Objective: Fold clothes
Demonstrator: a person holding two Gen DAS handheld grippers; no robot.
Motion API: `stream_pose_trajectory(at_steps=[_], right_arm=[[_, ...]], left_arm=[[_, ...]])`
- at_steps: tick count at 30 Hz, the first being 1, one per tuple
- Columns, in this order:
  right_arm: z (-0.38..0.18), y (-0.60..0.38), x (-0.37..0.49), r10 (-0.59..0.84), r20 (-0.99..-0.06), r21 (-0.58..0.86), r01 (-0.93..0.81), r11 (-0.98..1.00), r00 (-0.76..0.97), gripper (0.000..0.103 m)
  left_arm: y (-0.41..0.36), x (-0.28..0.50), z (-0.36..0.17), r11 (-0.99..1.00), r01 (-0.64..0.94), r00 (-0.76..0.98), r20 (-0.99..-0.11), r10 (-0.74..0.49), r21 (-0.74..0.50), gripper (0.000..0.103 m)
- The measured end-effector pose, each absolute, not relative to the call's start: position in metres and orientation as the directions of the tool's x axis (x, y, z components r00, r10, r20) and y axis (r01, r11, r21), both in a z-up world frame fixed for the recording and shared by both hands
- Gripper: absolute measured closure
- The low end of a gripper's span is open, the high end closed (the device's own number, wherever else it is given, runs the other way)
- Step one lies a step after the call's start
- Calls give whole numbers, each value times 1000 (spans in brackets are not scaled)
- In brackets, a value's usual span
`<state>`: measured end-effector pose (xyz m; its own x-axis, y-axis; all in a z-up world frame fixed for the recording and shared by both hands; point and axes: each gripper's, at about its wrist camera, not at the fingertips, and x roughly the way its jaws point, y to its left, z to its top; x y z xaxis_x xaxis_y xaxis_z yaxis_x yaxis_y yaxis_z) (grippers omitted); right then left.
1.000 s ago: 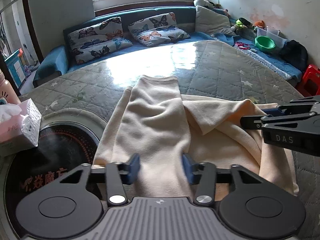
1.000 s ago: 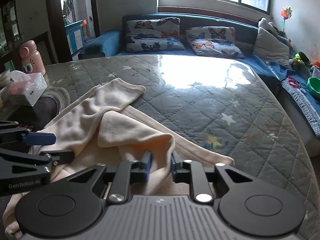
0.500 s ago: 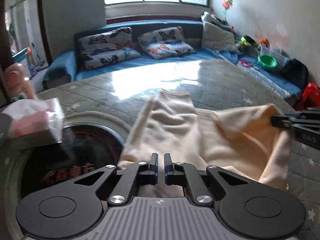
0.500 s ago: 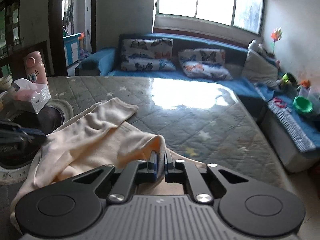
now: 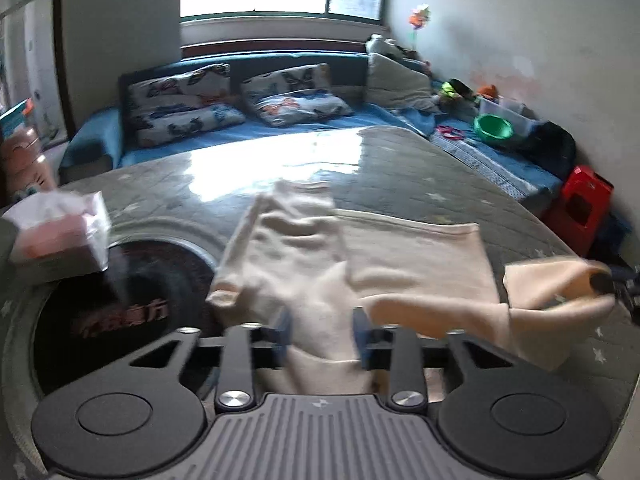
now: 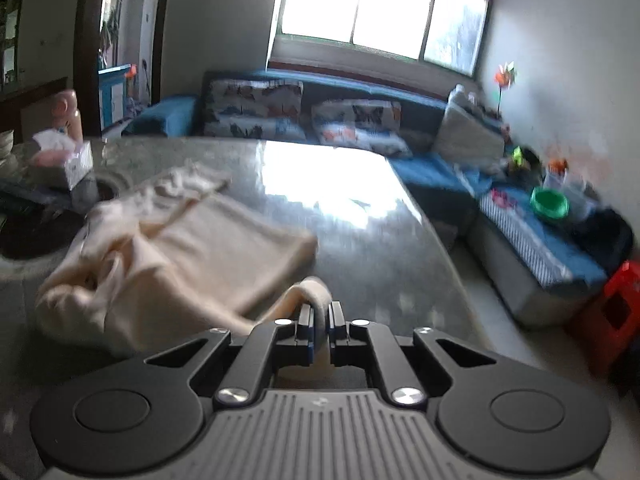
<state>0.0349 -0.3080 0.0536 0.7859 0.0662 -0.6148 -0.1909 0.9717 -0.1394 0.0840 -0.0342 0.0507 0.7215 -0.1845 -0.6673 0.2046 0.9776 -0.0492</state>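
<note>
The cream garment (image 5: 312,248) lies half spread on the quilted worktop (image 5: 440,184), beside the tissue box (image 5: 60,236) and partly over the dark round inset (image 5: 120,292) below that box. My right gripper (image 6: 320,320) has its fingers pinched shut on a sleeve end, which has been pulled away from the tissue box since a second ago. My left gripper (image 5: 322,334) clamped briefly and is now opening, cloth loose between its fingers. I judge the garment is being straightened before the first fold.

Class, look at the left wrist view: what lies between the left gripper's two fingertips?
A fold of the cream garment lies between the opening left gripper fingertips.
</note>
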Motion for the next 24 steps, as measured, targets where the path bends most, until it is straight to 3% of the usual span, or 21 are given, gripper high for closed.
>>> stream_pose_trajectory(at_steps=[8, 11, 14, 24], right_arm=[[31, -319, 17, 64, -697, -103, -189, 977, 714, 97], [28, -320, 18, 65, -704, -105, -194, 975, 707, 96], [22, -320, 19, 65, -710, -102, -194, 976, 701, 96], [14, -324, 21, 52, -713, -110, -185, 976, 699, 96]], left_arm=[[-62, 103, 21, 969, 247, 679, -714, -169, 6, 48], [-55, 108, 13, 969, 248, 658, -731, -181, -16, 82], [-43, 105, 14, 972, 234, 668, -722, -180, -26, 95], [35, 54, 50, 995, 46, 754, -650, -91, -86, 99]])
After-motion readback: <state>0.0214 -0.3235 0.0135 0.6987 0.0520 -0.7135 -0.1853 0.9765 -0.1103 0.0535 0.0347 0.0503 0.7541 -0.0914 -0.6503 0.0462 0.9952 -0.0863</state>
